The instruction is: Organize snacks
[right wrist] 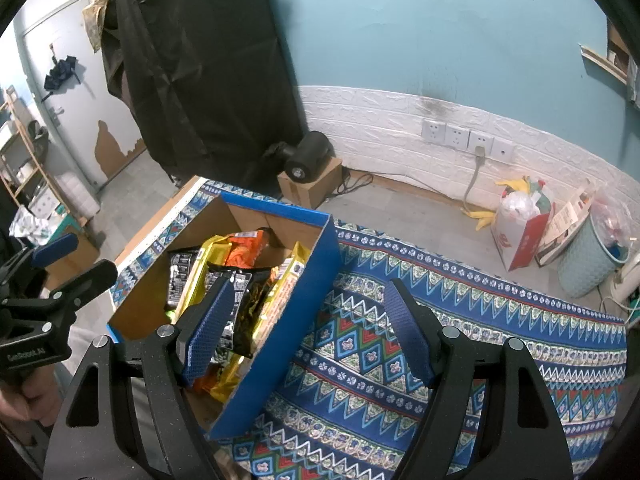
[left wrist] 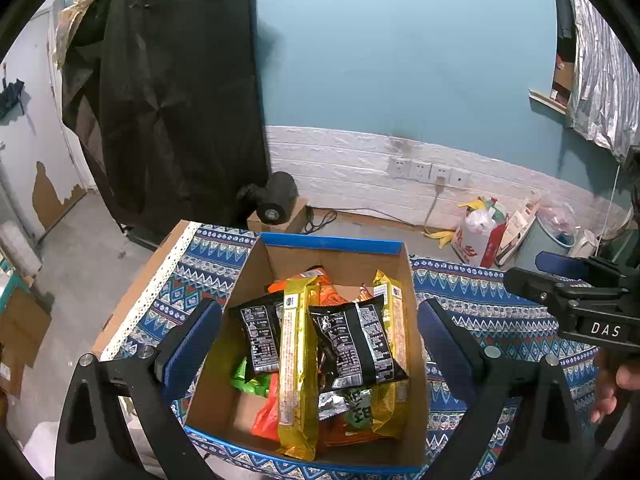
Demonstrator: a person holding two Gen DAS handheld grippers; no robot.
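My claws, left (left wrist: 320, 344) and right (right wrist: 310, 330), gape empty over the cardboard box (left wrist: 416, 360) heaped with crinkled yellow, black and orange snack packets (left wrist: 296, 368).

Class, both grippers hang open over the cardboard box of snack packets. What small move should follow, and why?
Probably lower the left gripper onto the upper black foil packet in the blue-rimmed cardboard box. Its jaws stand wide and empty, framing the box, and that packet lies on top of the pile. The right gripper is also open and empty, straddling the box's right wall.
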